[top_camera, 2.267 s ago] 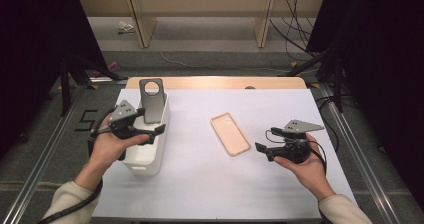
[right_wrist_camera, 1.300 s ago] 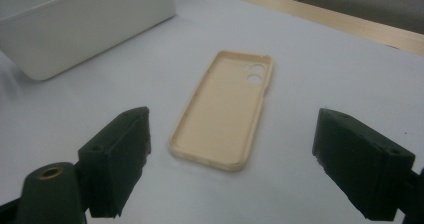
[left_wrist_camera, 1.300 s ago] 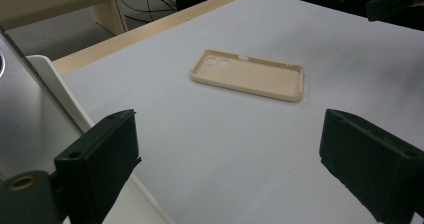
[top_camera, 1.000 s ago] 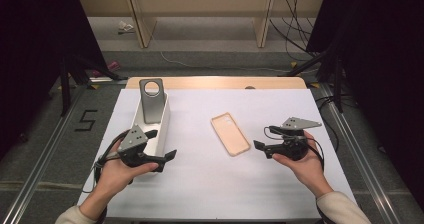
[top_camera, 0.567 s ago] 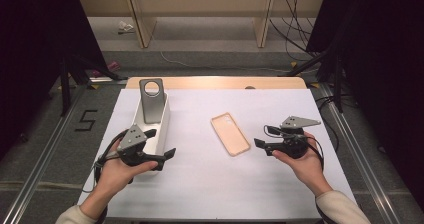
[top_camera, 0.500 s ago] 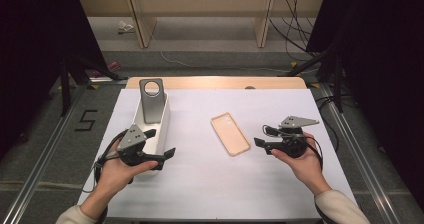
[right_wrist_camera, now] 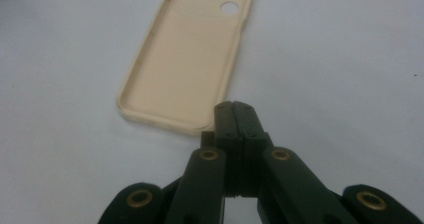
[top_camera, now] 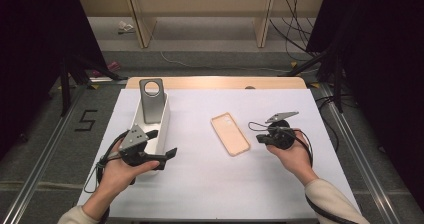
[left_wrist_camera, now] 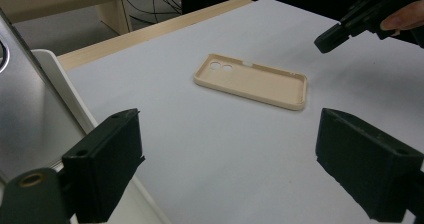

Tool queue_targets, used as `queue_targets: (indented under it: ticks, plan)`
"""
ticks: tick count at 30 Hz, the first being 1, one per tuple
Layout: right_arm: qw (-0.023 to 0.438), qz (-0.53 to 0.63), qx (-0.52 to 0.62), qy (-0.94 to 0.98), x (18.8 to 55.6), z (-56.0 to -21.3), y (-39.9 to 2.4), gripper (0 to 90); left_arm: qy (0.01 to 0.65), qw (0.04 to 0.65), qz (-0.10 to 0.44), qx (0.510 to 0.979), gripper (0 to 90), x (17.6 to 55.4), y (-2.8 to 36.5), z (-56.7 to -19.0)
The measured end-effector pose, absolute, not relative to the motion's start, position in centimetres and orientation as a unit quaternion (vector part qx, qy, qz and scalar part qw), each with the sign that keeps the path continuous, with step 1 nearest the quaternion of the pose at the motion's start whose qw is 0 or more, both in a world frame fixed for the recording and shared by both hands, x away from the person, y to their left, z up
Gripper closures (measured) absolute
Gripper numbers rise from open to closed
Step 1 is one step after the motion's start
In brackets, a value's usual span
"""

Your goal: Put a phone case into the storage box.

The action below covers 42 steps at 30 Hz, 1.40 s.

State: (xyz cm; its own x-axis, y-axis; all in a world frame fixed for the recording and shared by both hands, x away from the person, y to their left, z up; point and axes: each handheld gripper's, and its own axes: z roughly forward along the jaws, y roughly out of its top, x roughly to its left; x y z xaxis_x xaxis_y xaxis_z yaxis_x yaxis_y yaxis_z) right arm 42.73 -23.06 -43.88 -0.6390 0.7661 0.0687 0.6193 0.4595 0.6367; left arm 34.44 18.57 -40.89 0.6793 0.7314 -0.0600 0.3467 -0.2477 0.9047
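While the beige phone case (top_camera: 230,133) lies flat on the white counter (top_camera: 210,184) with its hollow side up and its camera holes toward the far end, the right tool (top_camera: 261,138) sits just beside the case's right edge. Its jaws have just been closing and now meet with nothing between them; in the right gripper view the clenched tips (right_wrist_camera: 235,115) rest close to the near corner of the case (right_wrist_camera: 187,59), and whether they touch it cannot be told. The left tool (top_camera: 162,159) is held well apart from the case, beside the near end of a white tray (top_camera: 161,129). Its jaws stand wide apart and empty, and in the left gripper view they frame the case (left_wrist_camera: 252,80) from a distance. A grey phone (top_camera: 151,100) leans upright in the far end of the tray, its round camera ring facing up.
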Motion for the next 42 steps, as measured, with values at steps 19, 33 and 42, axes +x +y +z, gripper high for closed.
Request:
queue_targets:
  ticks: [19,33,42]
  plan:
    - [0.086,0.259,0.433,0.859,45.1,-46.1,-21.1,90.0,0.350,0.500,0.201,0.766,11.8,34.7,19.1,-41.0]
    - [0.078,0.244,0.427,0.867,44.9,-46.6,-20.4,90.0,0.337,0.500,0.209,0.770,10.7,34.7,19.5,-41.0]
    - [0.066,0.245,0.420,0.871,44.5,-46.5,-19.6,90.0,0.334,0.505,0.208,0.768,10.6,34.4,19.8,-41.2]
